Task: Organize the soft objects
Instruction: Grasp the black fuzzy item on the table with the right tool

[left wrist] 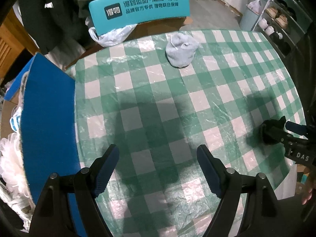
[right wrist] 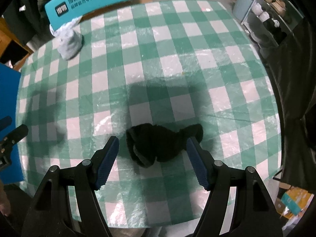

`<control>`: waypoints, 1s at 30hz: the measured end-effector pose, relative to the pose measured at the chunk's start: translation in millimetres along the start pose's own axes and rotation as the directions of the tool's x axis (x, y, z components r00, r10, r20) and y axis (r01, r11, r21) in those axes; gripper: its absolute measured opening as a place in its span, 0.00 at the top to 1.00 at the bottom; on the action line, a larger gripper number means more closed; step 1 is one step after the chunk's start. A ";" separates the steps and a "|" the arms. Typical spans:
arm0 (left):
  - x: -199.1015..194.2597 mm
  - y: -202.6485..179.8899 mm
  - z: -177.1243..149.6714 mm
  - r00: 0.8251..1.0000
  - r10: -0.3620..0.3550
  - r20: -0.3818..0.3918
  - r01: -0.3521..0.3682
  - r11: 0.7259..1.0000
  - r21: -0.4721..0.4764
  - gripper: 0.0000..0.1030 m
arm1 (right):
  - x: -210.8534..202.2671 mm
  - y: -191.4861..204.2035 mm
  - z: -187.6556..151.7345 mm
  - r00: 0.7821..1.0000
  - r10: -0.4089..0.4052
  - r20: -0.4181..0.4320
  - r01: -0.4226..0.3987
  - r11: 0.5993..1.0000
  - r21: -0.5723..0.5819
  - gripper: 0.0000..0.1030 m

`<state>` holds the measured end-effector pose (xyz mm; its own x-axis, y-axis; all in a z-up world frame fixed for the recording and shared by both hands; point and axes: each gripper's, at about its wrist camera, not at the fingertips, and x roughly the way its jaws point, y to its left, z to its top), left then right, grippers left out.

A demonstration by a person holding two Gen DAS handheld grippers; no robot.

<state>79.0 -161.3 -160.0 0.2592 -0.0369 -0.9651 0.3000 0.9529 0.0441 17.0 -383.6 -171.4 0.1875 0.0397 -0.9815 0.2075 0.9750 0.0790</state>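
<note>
Black jaws with blue ribbed pads fill the bottom of both wrist views. On the right gripper they stand apart on either side of the black sock, which lies crumpled on the table near its close edge; the pads do not appear to press on it, though contact at the right pad cannot be ruled out. On the left gripper they are likewise apart, with nothing between them but bare cloth.

The table, covered in a green and white checked cloth under clear plastic, is by far the largest thing seen. A blue box stands against its left edge, and a teal box with white lettering stands beyond its far edge. A grey sock, bunched into a mound, rests near the far edge and well apart from the black one.

Little of the task is judged to be done: both soft items are on the cloth and neither has been lifted. The black sock is taken to be the step in hand, with the grasp not yet closed; the grey one is left for afterwards. Where they are to be put is not shown.
</note>
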 end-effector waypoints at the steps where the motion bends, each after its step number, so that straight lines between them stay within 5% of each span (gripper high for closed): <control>1: 1.8 -0.4 -0.1 1.000 -0.001 -0.004 0.001 1.000 0.001 0.20 | 3.0 0.7 -0.1 1.000 -0.005 -0.006 0.005 1.000 -0.005 0.32; 14: 12.0 -4.7 3.8 1.000 -0.018 -0.013 0.018 1.000 0.003 0.20 | 23.5 -0.8 1.8 0.999 -0.035 -0.015 0.035 0.999 -0.035 0.32; 18: 13.7 -6.1 6.3 1.000 -0.017 -0.007 0.017 1.000 -0.006 0.20 | 27.6 4.7 8.8 0.997 -0.071 -0.004 0.071 0.996 -0.062 0.50; 30: 15.2 -4.1 18.4 0.998 0.026 0.059 -0.026 1.000 -0.005 0.20 | 16.6 14.4 21.8 0.998 -0.009 0.055 0.014 0.996 -0.085 0.62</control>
<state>98.6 -171.3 -170.1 0.3204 -0.0294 -0.9468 0.2887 0.9550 0.0680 44.0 -373.6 -182.8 0.2382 0.0183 -0.9710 0.1274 0.9906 0.0499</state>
